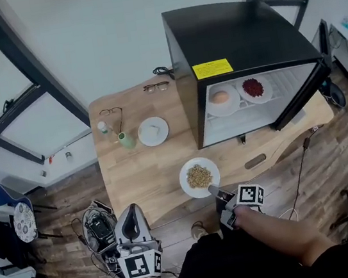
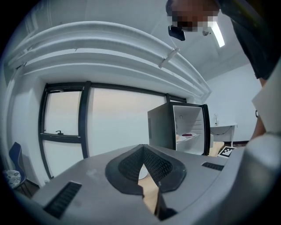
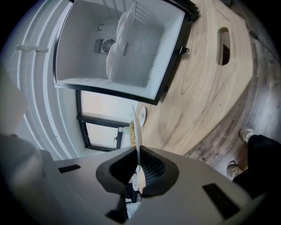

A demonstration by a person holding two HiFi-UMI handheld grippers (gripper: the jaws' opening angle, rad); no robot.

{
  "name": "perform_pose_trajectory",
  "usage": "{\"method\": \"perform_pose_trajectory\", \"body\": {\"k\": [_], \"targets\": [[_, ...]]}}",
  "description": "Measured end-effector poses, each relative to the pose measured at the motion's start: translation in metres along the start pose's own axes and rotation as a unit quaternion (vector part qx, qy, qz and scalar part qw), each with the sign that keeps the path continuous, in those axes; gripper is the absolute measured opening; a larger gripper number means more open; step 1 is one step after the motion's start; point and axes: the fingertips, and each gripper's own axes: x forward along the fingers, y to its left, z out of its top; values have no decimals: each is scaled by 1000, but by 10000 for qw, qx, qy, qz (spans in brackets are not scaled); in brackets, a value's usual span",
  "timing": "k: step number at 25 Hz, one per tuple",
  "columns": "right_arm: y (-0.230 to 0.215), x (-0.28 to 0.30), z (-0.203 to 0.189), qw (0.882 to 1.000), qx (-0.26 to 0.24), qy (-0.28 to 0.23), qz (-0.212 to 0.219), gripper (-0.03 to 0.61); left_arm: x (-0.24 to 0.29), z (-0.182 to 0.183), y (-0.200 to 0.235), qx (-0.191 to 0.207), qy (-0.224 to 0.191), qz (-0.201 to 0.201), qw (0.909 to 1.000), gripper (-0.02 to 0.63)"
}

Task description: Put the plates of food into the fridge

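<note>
Head view: the black fridge [image 1: 236, 35] stands at the far right of the wooden counter [image 1: 146, 171], its door [image 1: 304, 99] swung wide to the right. On its shelf sit a plate with a pale round food [image 1: 221, 99] and, to the right of that, a plate of red food [image 1: 254, 89]. Left of the fridge lie a white plate [image 1: 153, 131], a green bottle [image 1: 126, 140] and two pairs of glasses [image 1: 110, 113] [image 1: 156, 86].

The plate of grains [image 1: 199, 176] is in front of the fridge's left corner, near the counter's front edge, with bare wood between it and the open front. It is round, so it has no long axis. It lies level, food up, and shows edge-on in the right gripper view. Whether it rests on the wood I cannot tell.

The right claw [image 1: 215, 191] is clamped on that plate's rim, on the side away from the fridge. The left claw [image 1: 132, 220] hangs well left of the fridge, below the counter's edge, jaws together on nothing.
</note>
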Motion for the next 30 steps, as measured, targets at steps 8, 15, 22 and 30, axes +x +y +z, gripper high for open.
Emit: {"method": "perform_pose_trajectory", "body": {"k": [8,15,22,30], "targets": [[-1,-43,63,9984,64,-562,59,32,64,13,-54,-1,-143,-590,9982,3],[-7,-66,107,9961,100,-875,69,32,105,19,-88,34,-147,-854,9962,3],[-15,-62,145,9952,193,-954,81,32,137,27,-105,147,-100,-855,9962,3],[-18,-36,184,9963,185,-842,35,32,162,28,-98,301,58,-640,9975,3]]}}
